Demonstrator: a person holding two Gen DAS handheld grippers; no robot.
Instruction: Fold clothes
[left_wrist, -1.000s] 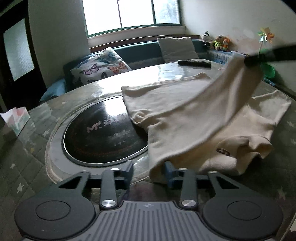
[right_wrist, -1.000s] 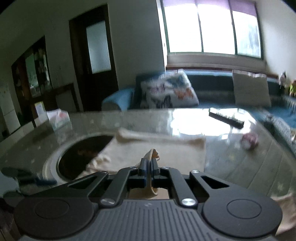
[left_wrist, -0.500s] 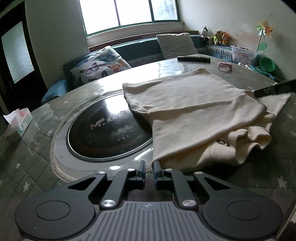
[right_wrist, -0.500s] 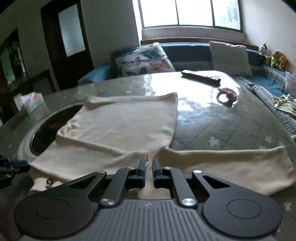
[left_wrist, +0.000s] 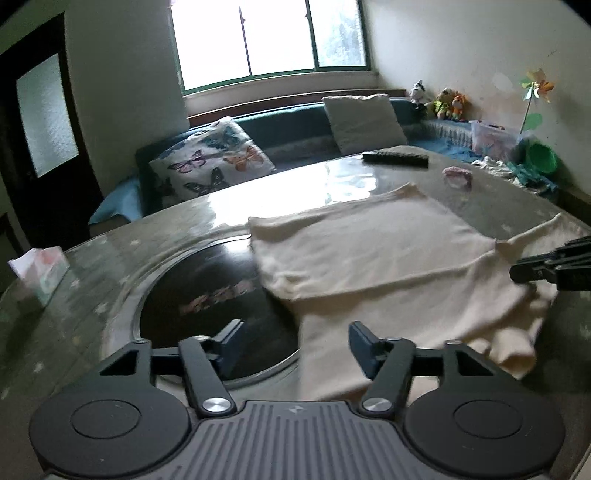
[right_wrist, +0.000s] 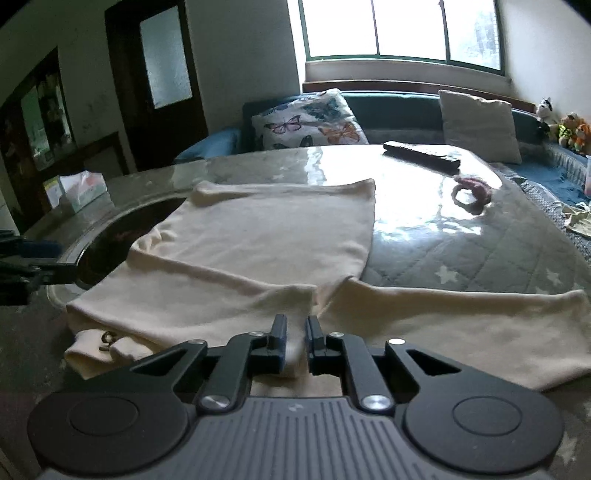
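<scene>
Since half a second ago, both grippers are letting go: the left gripper (left_wrist: 293, 341), then pressed together, is now standing spread wide over the near edge of the cream garment (left_wrist: 373, 258), and the right gripper (right_wrist: 294, 334) is parting slightly, its jaws holding nothing that I can make out. One fold seems to be finishing, so the next move is probably calling for a fresh pinch on the loose sleeve (right_wrist: 461, 314) trailing to the right. Lying on the round table (right_wrist: 480, 254), partly over its dark centre disc (left_wrist: 207, 295), the garment is looking soft, layered and rumpled at the near edge.
</scene>
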